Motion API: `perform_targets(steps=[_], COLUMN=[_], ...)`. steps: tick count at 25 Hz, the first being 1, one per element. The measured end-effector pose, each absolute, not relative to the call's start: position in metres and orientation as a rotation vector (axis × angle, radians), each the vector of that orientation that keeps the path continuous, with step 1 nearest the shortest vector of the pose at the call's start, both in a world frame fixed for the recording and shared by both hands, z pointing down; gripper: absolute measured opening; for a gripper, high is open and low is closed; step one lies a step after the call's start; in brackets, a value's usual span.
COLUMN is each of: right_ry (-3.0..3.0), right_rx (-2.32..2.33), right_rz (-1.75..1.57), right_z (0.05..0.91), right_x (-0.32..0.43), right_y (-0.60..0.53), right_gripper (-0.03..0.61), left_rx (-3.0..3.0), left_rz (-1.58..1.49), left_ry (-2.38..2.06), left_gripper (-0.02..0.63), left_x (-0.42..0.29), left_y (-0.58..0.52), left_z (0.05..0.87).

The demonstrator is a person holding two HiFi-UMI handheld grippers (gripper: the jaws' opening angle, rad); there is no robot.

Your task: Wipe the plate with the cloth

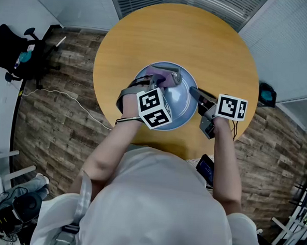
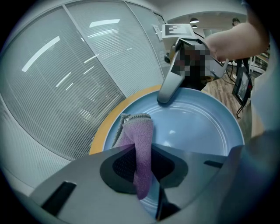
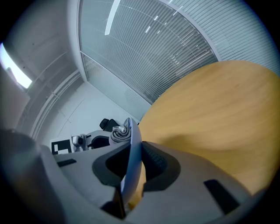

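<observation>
two grips: the right gripper [image 3: 131,170] clamps the plate [image 2: 197,131] at its right rim, the left gripper [image 2: 143,170] pinches the cloth [image 2: 139,133], whose long fold trails ahead onto the plate's far side.

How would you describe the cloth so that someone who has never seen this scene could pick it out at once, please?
Start at the round wooden table; on the side nearest the person sits a light blue plate. Over the plate, the cloth is pinched between the jaws of the left gripper. It is the only soft thing there: a folded purple piece with a grey stitched edge.
</observation>
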State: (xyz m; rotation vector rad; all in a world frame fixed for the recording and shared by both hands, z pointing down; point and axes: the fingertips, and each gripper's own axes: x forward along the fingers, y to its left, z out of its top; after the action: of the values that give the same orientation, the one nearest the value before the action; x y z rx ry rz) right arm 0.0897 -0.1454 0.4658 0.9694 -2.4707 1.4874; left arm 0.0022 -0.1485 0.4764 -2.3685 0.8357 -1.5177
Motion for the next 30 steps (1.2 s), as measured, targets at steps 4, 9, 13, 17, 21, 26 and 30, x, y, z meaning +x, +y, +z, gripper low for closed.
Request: perform_targets(steps=[4, 9, 13, 17, 21, 26, 30], right_ry=[-2.473, -2.479, -2.481, -2.481, -2.487, -2.488, -2.491], right_rx=[0.951, 0.936, 0.928, 0.927, 0.939, 0.952, 0.974], right_rz=[1.479, 1.475, 1.469, 1.454, 1.464, 1.494, 1.52], right_z=[0.467, 0.466, 0.466, 0.466, 0.466, 0.467, 0.47], right_x=[0.083, 0.083, 0.082, 0.082, 0.086, 0.092, 0.098], right_y=[-0.14, -0.14, -0.139, -0.138, -0.142, -0.148, -0.148], right_gripper=[0.071, 0.071, 0.071, 0.071, 0.071, 0.071, 0.071], left_rx=[-2.358, -2.342, -2.324, -2.304, -2.27, -2.165, -2.131], left_rz=[-1.497, -1.471, -1.456, -1.461, -1.458, -1.471, -1.476], left_ry=[0.805, 0.763, 0.714, 0.657, 0.62, 0.567, 0.555], left_gripper=[0.071, 0.071, 0.071, 0.07, 0.071, 0.069, 0.069], left_x=[0.01, 0.023, 0.03, 0.032, 0.035, 0.038, 0.038], left_y=[-0.145, -0.142, -0.138, -0.134, -0.135, -0.136, -0.134], left_z=[0.473, 0.469, 0.469, 0.47, 0.47, 0.473, 0.477])
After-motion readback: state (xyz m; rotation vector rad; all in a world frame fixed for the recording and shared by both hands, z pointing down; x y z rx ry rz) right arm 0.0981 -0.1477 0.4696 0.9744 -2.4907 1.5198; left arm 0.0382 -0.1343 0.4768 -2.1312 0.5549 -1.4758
